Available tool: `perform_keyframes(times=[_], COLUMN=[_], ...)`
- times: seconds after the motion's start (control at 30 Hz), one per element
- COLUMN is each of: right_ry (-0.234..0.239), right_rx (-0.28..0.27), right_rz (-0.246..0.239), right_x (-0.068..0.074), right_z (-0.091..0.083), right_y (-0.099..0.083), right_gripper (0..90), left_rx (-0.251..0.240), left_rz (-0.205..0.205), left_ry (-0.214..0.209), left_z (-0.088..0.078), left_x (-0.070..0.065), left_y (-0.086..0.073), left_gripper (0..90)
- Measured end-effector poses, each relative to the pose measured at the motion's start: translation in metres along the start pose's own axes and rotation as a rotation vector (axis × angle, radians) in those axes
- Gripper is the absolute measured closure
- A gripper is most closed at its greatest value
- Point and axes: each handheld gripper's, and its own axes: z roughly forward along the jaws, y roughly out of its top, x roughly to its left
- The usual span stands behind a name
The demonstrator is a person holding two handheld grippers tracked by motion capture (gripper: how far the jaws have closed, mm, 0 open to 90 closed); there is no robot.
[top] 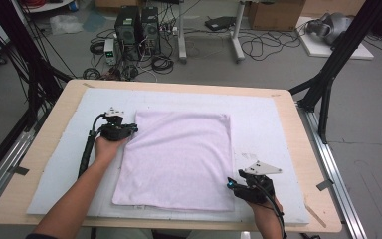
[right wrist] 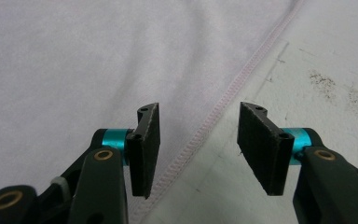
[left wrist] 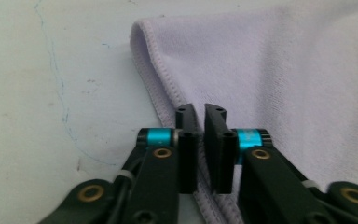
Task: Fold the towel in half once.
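Pale lilac terry cloth, a folded towel [top: 176,159], is laid flat near the middle of a white foam mat [top: 54,169] that covers the wooden table [top: 308,149]. Its stitched hem is seen running along both side edges.

The left gripper [top: 132,128] is held at the towel's left edge, close to the far left corner. In the left gripper view, its jaws are brought nearly together, with only a narrow slit left between the pads [left wrist: 186,154], and the towel's hemmed edge [left wrist: 168,88] is seen running down into that slit and out again below it. The edge appears to be pinched there, though the pad contact itself is hidden from the camera.

The right gripper [top: 230,182] is held at the towel's near right corner, just beside its right edge. In the right gripper view, its jaws are parted about halfway, and nothing is clamped between them. The towel's pink-stitched hem [right wrist: 228,93] is seen passing diagonally under the gap, with the left pad [right wrist: 147,149] over the cloth and the other pad over the bare mat [right wrist: 317,60].
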Motion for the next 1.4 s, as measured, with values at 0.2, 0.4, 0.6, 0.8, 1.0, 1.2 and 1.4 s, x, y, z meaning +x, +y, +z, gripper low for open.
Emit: perform_keyframes(times=[0.2,0.4,0.6,0.8,1.0,1.2,1.4], right_ry=[0.002,-0.007,0.003,-0.003,-0.055,-0.108,-0.144], right_rx=[-0.005,-0.001,-0.024,0.052,0.019,-0.086,-0.099], right_rz=[0.000,0.002,-0.010,-0.058,-0.024,0.024,0.012], right_x=[0.000,-0.002,-0.006,-0.002,-0.010,-0.019,-0.026], right_z=[-0.001,0.002,0.012,0.031,0.019,0.009,0.005], right_y=[0.000,0.002,0.009,0.015,0.015,0.020,0.021], right_gripper=[48.8,48.3,68.2,75.8,59.5,31.6,14.3], left_rx=[-0.012,-0.025,-0.097,-0.175,-0.261,-0.247,-0.244], left_rz=[-0.050,-0.082,-0.079,-0.038,0.009,0.048,0.032], left_ry=[0.098,0.080,-0.024,-0.151,-0.229,-0.258,-0.264], left_z=[-0.002,-0.009,-0.034,-0.057,-0.071,-0.069,-0.071], left_x=[0.008,0.016,0.019,0.014,0.015,0.008,0.004], left_y=[0.001,-0.001,-0.005,-0.006,-0.016,-0.029,-0.028], left_gripper=[86.6,57.9,50.7,42.8,41.9,31.6,19.3])
